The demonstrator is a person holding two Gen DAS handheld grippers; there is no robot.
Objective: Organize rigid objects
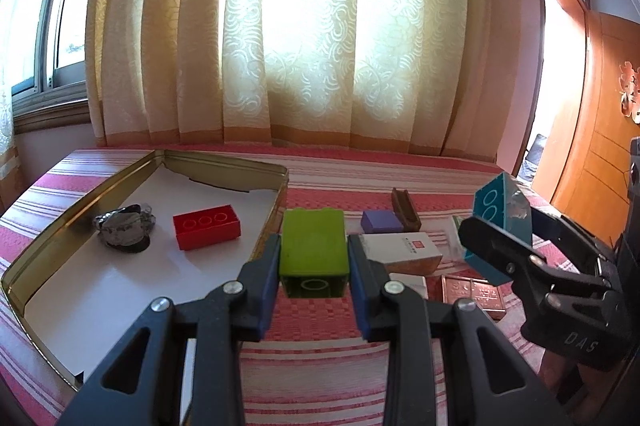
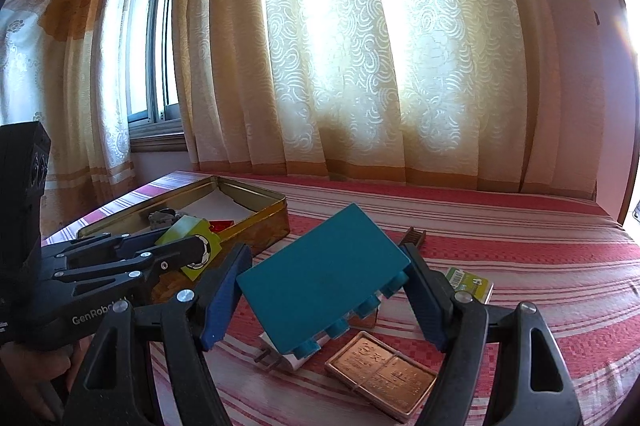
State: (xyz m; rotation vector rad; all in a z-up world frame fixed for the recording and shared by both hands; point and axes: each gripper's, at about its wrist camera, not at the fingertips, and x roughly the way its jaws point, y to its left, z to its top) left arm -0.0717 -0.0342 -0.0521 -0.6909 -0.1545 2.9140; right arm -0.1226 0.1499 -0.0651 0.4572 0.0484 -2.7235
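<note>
My left gripper is shut on a lime green brick, held above the striped cloth just right of the gold tin. Inside the tin lie a red brick and a shiny metal piece. My right gripper is shut on a large teal brick, tilted with its studs facing down, over the table's right part. In the left wrist view the right gripper with the teal brick hangs at the right. From the right wrist, the left gripper and green brick appear at the left.
On the cloth lie a purple block, a dark wooden comb-like piece, a white box, a copper plate, a white plug and a green-and-white packet. Curtains hang behind the table.
</note>
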